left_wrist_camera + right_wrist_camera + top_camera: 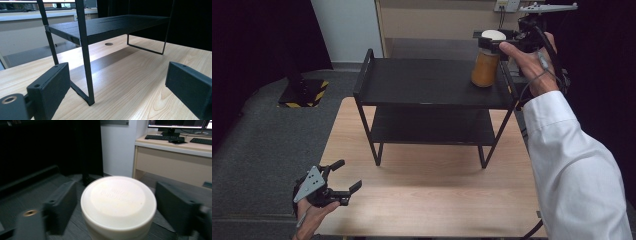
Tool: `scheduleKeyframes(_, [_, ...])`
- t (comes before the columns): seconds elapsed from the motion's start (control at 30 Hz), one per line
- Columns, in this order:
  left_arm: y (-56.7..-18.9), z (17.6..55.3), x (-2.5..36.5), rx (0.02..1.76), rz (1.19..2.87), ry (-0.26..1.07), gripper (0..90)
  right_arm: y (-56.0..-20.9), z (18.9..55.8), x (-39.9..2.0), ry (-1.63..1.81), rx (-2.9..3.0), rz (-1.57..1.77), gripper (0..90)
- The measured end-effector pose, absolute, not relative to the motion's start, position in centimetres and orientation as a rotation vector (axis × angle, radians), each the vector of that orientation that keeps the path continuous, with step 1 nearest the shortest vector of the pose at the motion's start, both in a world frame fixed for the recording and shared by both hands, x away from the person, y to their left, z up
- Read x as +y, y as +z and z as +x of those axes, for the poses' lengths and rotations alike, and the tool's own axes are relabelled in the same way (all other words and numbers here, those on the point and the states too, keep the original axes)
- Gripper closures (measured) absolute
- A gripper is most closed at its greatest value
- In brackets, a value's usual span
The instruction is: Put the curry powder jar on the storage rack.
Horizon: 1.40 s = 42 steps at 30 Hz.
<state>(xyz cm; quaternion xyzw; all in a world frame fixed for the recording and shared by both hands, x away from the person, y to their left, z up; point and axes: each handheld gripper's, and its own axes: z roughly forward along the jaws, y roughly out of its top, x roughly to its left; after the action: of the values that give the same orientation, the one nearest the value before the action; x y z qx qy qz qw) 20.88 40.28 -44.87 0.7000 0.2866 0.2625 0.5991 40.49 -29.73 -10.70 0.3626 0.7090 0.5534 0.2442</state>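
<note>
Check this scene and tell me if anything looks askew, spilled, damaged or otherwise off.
Nothing stands out. The jar stands upright on the top shelf of the black rack, near its right edge, lid on, no spill visible. The right gripper brackets its lid; the left gripper hangs open over the table.

— What's between the right gripper [116, 206] there?
— A white jar lid [118, 199], jaws standing apart on either side, not touching.
— Behind?
— A desk [175, 157], keyboard [163, 137] and monitor [178, 123] far right.
</note>
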Motion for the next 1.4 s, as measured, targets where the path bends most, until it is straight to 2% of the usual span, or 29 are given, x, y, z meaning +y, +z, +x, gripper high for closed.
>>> scheduleKeyframes(0.27, [-44.9, 20.9, 40.4, 0.658, 1.626, 0.605, 4.8, -9.3, 36.5, -31.3, 1.497, 1.910, 0.879, 13.9])
scheduleKeyframes(0.43, [-44.8, 20.9, 40.2, 0.649, 1.633, 0.601, 4.8, -9.0, 32.2, -33.1, 1.507, 1.933, 0.795, 14.8])
scheduleKeyframes(0.77, [-44.8, 21.1, 40.1, 0.644, 1.633, 0.596, 4.8, -12.2, 25.0, -35.4, 1.572, 2.011, 0.664, 15.9])
scheduleKeyframes(1.1, [-44.8, 21.1, 40.0, 0.646, 1.633, 0.592, 4.8, -15.0, 23.3, -36.1, 1.611, 2.064, 0.628, 15.7])
scheduleKeyframes(1.4, [-44.7, 21.0, 40.0, 0.647, 1.632, 0.596, 4.8, -15.6, 23.3, -36.8, 1.641, 2.040, 0.664, 15.7])
